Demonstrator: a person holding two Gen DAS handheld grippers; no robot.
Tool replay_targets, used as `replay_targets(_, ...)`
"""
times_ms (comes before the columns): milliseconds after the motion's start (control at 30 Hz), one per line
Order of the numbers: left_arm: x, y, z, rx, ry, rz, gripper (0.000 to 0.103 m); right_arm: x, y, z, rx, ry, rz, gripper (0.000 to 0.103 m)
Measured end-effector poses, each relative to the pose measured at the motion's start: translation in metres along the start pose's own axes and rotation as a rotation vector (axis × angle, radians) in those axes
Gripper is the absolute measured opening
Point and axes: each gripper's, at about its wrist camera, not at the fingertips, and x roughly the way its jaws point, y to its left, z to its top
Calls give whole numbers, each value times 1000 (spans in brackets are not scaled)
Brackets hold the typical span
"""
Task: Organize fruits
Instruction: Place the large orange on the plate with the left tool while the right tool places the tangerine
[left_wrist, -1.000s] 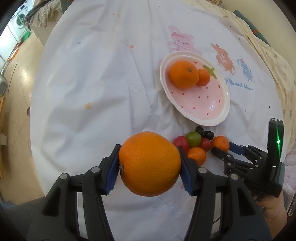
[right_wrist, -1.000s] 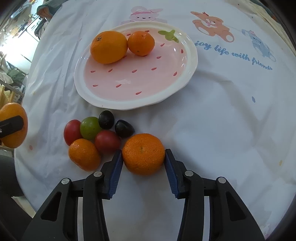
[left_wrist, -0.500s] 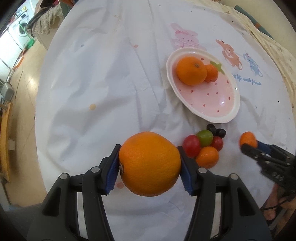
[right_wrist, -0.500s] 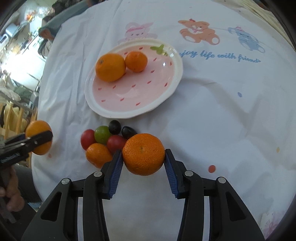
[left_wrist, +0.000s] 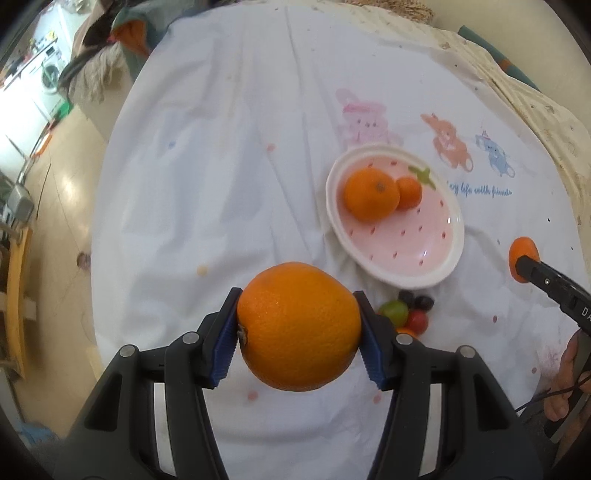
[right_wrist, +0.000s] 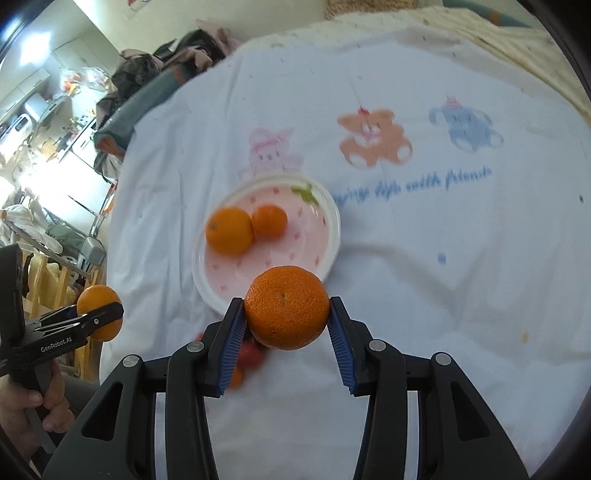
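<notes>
The orange (left_wrist: 299, 326) sits clamped between the blue pads of the left gripper (left_wrist: 298, 334), held in the air above the white cloth (left_wrist: 221, 166), on the near side of the plate (left_wrist: 448, 254) and a little to its left in the left wrist view. The mandarin (right_wrist: 287, 307) is gripped the same way by the right gripper (right_wrist: 286, 332), its pads pressed against both sides of the fruit; in the right wrist view it hangs over the near rim of the plate, and in the left wrist view it shows as a small orange shape off to the plate's right, clear of the cloth. The plate is pink inside with a white rim and small red flecks, and it lies on the cloth just below the printed rabbit (left_wrist: 364, 118). On the plate, towards its far side, rest two more fruits touching each other: a bigger orange one (left_wrist: 370, 194) and a smaller one (left_wrist: 409, 192) to its right, next to a green leaf mark painted on the plate. Just beside the plate's near rim a small cluster lies on the cloth: a green grape (left_wrist: 394, 311), two dark grapes (left_wrist: 417, 300) and a red tomato (left_wrist: 418, 322), with an orange bit partly hidden behind the left gripper's finger. To the plate's right the cloth carries a printed bear (left_wrist: 448, 146), a blue elephant (left_wrist: 496, 155) and a line of blue script. A hand (right_wrist: 35, 400) grips the left gripper's handle at the left edge of the right wrist view, well apart from the plate.
</notes>
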Motion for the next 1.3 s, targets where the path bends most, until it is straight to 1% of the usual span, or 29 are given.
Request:
replay_targets(133,4,-7,22,25,-13,9,54,8,-3,18,3,-2,6,47)
replay_targets(233,11,-11,39,30,-10,-2,54,16,-5,30,-8,2,5,47)
replay_targets(333,19,-19,57,60,-19,-4,54,29,-9,39,-27,19,2,47)
replay_targets(467,34,-31,83,102,-41,2,54,53,-25,50,43,63,90,47)
replay_targets(567,50,-36,99,104,-44,5,54,67,-25,57,10,76,74,47)
replay_targets(633,63,-41,109,103,-35,-8,54,82,-24,60,-7,103,63,47)
replay_targets(700,72,-47,115,111,-31,-10,54,95,-25,60,-6,135,61,47)
replay_targets(833,92,-61,128,119,-28,-32,54,110,-26,59,-15,167,64,47)
replay_targets(900,100,-66,133,124,-20,-38,54,112,-28,60,-3,174,89,47)
replay_targets(1033,119,-81,143,134,15,-62,54,119,-31,61,6,181,87,48)
replay_targets(1167,129,-96,147,166,10,-44,54,125,-30,62,3,182,97,48)
replay_targets(1300,134,-98,149,159,26,-53,57,128,-28,61,-8,185,95,49)
